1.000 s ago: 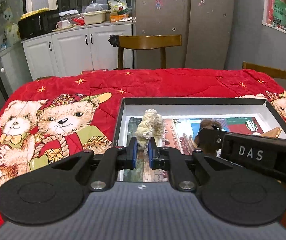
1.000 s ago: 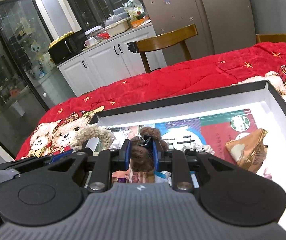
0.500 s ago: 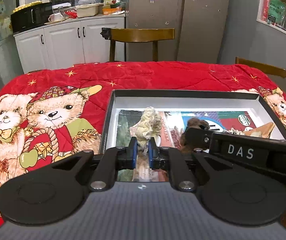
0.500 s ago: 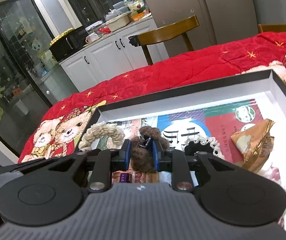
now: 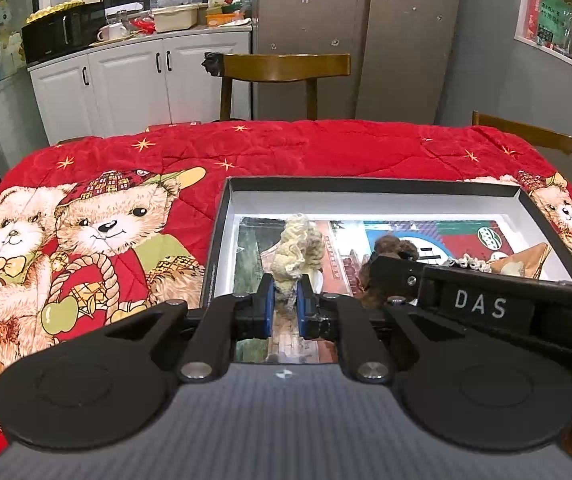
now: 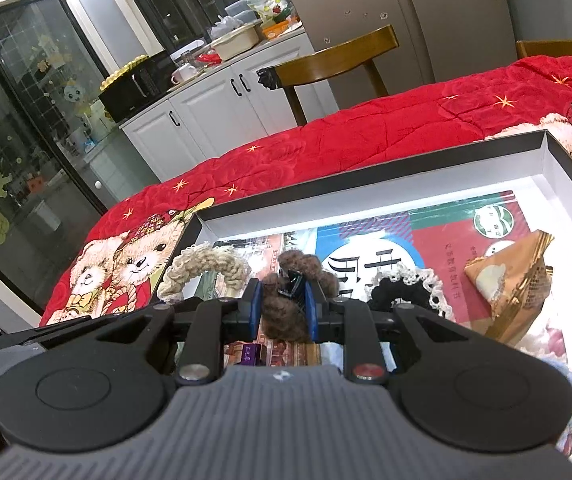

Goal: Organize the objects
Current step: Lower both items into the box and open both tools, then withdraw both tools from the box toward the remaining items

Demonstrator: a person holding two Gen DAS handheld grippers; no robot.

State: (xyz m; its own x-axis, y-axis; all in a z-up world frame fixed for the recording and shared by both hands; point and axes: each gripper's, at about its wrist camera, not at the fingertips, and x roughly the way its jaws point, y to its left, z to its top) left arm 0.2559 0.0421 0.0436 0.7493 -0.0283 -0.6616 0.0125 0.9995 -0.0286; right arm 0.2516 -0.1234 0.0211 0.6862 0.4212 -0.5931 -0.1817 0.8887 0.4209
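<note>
A shallow black box with white walls (image 5: 374, 202) lies on the red bear quilt and holds several small items. My left gripper (image 5: 285, 300) is shut on a cream crocheted scrunchie (image 5: 298, 250), held just above the box's left part. My right gripper (image 6: 283, 300) is shut on a brown fuzzy scrunchie (image 6: 282, 314) with a black clip, held over the box middle. The cream scrunchie also shows in the right wrist view (image 6: 202, 270), and the brown scrunchie in the left wrist view (image 5: 394, 246) beside the right gripper's body.
In the box lie printed cards (image 6: 446, 248), a black scrunchie with a white lace edge (image 6: 410, 292) and a brown snack packet (image 6: 514, 284). The box wall (image 6: 390, 204) stands beyond. Wooden chairs (image 5: 282, 70) stand at the table's far side, white cabinets behind.
Both grippers have lifted slightly and stayed shut on their scrunchies. The box appears a little lower and farther in both views.
</note>
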